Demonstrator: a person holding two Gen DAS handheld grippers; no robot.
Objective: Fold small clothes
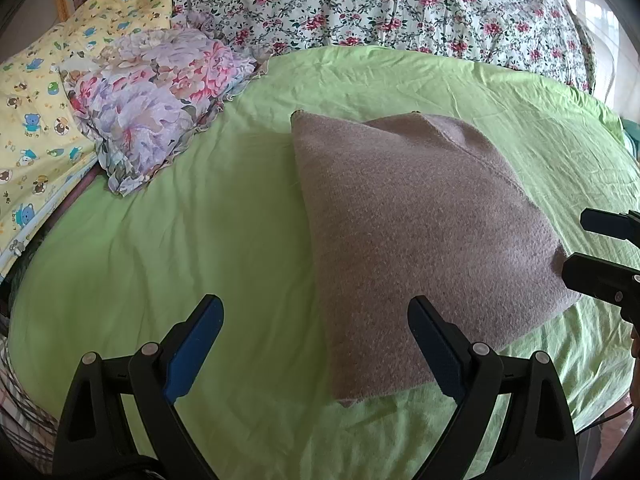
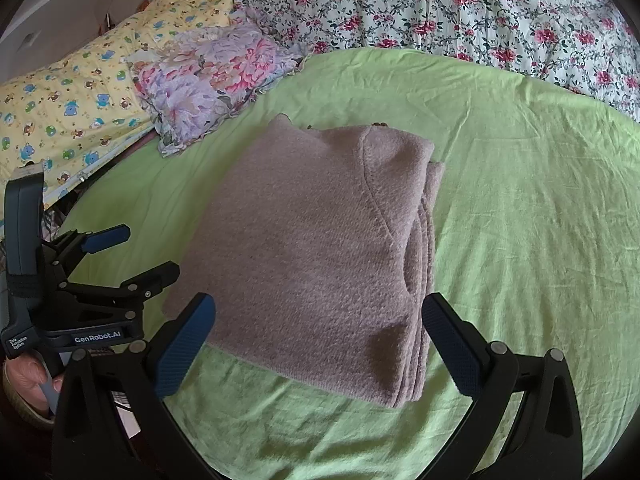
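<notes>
Already folded into a thick square, the pinkish sweater lies flat on the green bed sheet, the flowered pillow well beyond its far left corner. I hold my left tool wide open and empty at the sweater's near left edge; my right tool gapes just as wide, empty, over its near edge. Folding looks finished, I judge; next I would press it flat or lift it aside.

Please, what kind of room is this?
Most likely a bedroom: the folded garment lies on a bed with a green sheet, a floral pillow and a floral quilt.
</notes>
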